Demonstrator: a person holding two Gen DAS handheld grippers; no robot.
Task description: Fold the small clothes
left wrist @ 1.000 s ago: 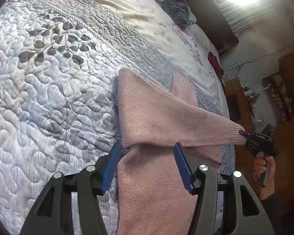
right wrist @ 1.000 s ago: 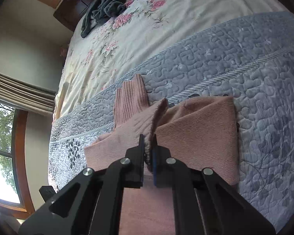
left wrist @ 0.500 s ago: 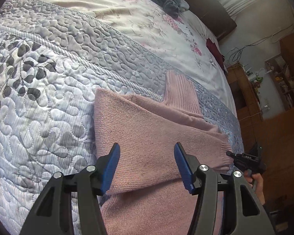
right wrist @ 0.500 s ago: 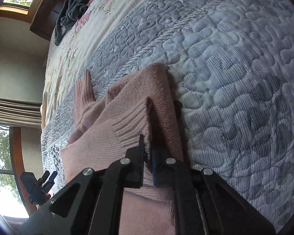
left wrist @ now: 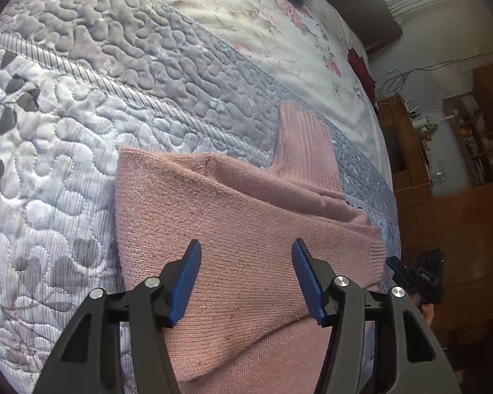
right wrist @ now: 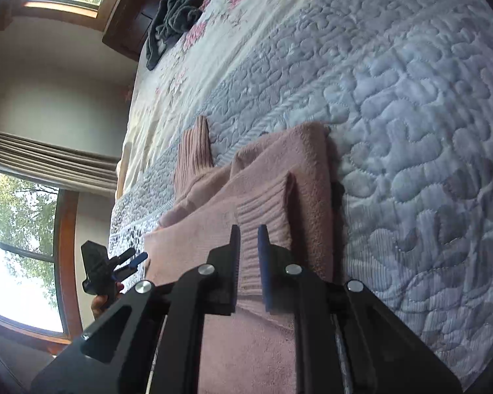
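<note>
A pink knitted sweater [left wrist: 246, 229] lies on the bed, on the grey-blue quilted bedspread [left wrist: 82, 115], with one sleeve [right wrist: 263, 203] folded across the body and its ribbed cuff near the sweater's edge. A second ribbed part [left wrist: 304, 144] sticks out past the folded body onto the darker quilted band.

The left gripper [left wrist: 245, 279] hovers over the middle of the folded sleeve, its blue-padded jaws spread wide with nothing between them — only pink knit shows through the gap. The right gripper [right wrist: 248, 262] sits over the ribbed cuff with its jaws narrow, a slim gap between them and the cuff fabric lying in that gap; whether the pads press the knit or merely frame it, I cannot tell. In the left wrist view the right gripper appears just beside the cuff end at the bed's edge, with a bit of the person's hand [left wrist: 427, 315] under it.

Further out, a cream floral sheet [right wrist: 213, 49] covers the upper bed, and a dark grey garment [right wrist: 174, 16] lies crumpled near the wooden headboard [right wrist: 128, 10]. A window [right wrist: 16, 246] with trees beyond and pleated curtains [right wrist: 49, 161] sit to one side — wooden shelves [left wrist: 470, 138] to the other
</note>
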